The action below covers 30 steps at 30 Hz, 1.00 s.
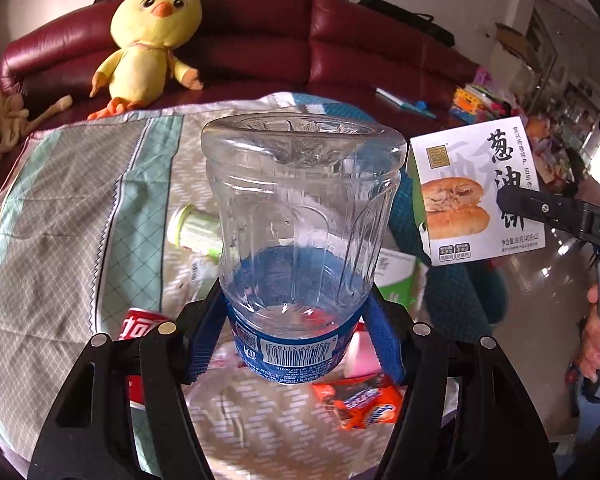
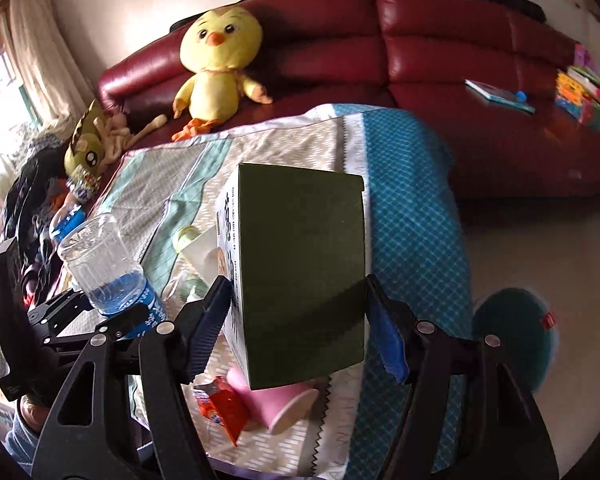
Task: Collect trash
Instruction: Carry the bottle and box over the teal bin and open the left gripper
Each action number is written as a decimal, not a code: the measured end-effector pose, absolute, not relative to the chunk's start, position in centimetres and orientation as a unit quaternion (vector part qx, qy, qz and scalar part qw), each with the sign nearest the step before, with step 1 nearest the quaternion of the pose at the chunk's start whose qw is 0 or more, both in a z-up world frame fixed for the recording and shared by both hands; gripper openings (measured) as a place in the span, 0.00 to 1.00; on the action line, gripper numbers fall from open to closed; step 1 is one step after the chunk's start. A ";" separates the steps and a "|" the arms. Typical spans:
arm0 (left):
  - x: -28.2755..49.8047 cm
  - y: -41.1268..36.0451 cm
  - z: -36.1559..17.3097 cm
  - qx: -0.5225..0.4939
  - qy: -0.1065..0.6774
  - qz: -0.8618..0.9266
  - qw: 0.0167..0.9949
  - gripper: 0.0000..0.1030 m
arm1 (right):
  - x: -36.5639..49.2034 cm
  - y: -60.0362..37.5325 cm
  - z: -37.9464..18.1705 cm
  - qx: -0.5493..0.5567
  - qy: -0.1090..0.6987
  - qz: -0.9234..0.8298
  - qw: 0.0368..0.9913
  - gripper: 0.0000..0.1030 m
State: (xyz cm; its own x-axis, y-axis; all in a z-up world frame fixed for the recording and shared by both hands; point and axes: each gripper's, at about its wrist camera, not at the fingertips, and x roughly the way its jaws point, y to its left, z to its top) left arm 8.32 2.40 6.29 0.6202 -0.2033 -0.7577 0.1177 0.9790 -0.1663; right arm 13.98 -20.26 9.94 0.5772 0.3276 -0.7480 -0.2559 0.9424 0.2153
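Note:
My left gripper is shut on a clear plastic bottle with a blue label, held base-up above the table; it also shows in the right wrist view. My right gripper is shut on a snack box with a dark green side; its white printed face shows in the left wrist view. Below lie an orange wrapper, a pink cup, a red can and a small green-capped bottle.
A patterned cloth covers the table. A yellow chick plush sits on the red sofa behind. A round teal stool stands on the floor at right. Toys and books lie on the sofa's right end.

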 end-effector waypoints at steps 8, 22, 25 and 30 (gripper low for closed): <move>10.7 -10.9 8.7 0.014 0.417 -0.208 0.885 0.64 | 10.1 -35.2 10.4 0.107 0.377 0.028 0.920 0.63; 17.8 -34.8 -0.9 0.107 0.506 -0.316 0.796 0.64 | 7.5 -54.1 0.4 0.207 0.411 -0.118 0.880 0.63; 19.5 -37.2 -4.0 0.122 0.533 -0.310 0.778 0.64 | 8.3 -55.8 -2.1 0.226 0.429 -0.116 0.867 0.63; 22.0 -39.6 -7.8 0.137 0.565 -0.286 0.762 0.65 | 10.2 -56.8 -4.1 0.228 0.442 -0.115 0.860 0.63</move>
